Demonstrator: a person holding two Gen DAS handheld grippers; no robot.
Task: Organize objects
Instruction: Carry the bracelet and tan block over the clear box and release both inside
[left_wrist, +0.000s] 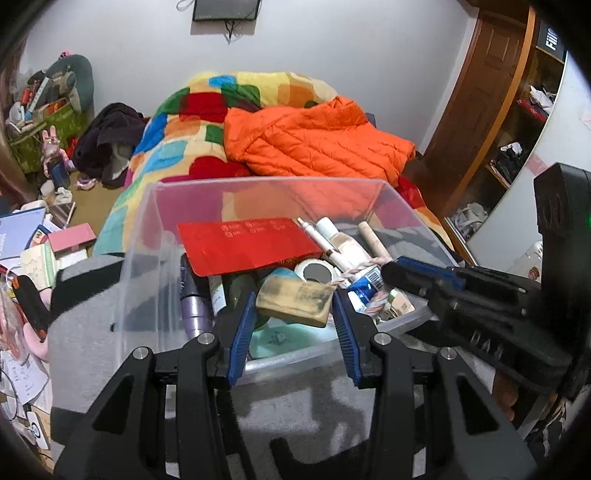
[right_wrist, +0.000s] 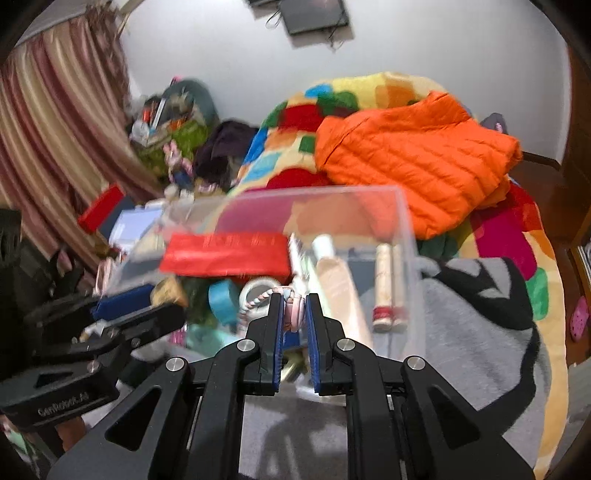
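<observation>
A clear plastic bin (left_wrist: 184, 258) stands on a grey blanket on the bed, full of small things: a red flat pack (left_wrist: 247, 242), white tubes and bottles (left_wrist: 347, 247), a tape roll (left_wrist: 316, 271). My left gripper (left_wrist: 295, 317) is shut on a worn tan block (left_wrist: 293, 301) and holds it over the bin. My right gripper (right_wrist: 294, 314) is shut on a pink braided cord (right_wrist: 293, 314) above the bin (right_wrist: 406, 236); it also shows in the left wrist view (left_wrist: 391, 267), with the cord (left_wrist: 354, 271) trailing from its tip.
An orange puffer jacket (left_wrist: 314, 144) and a patchwork quilt (left_wrist: 177, 147) lie behind the bin. Boxes, papers and a green bag (left_wrist: 55, 122) crowd the left side. A wooden door (left_wrist: 480, 92) and shelves stand on the right. Striped curtains (right_wrist: 48, 140) hang at the left.
</observation>
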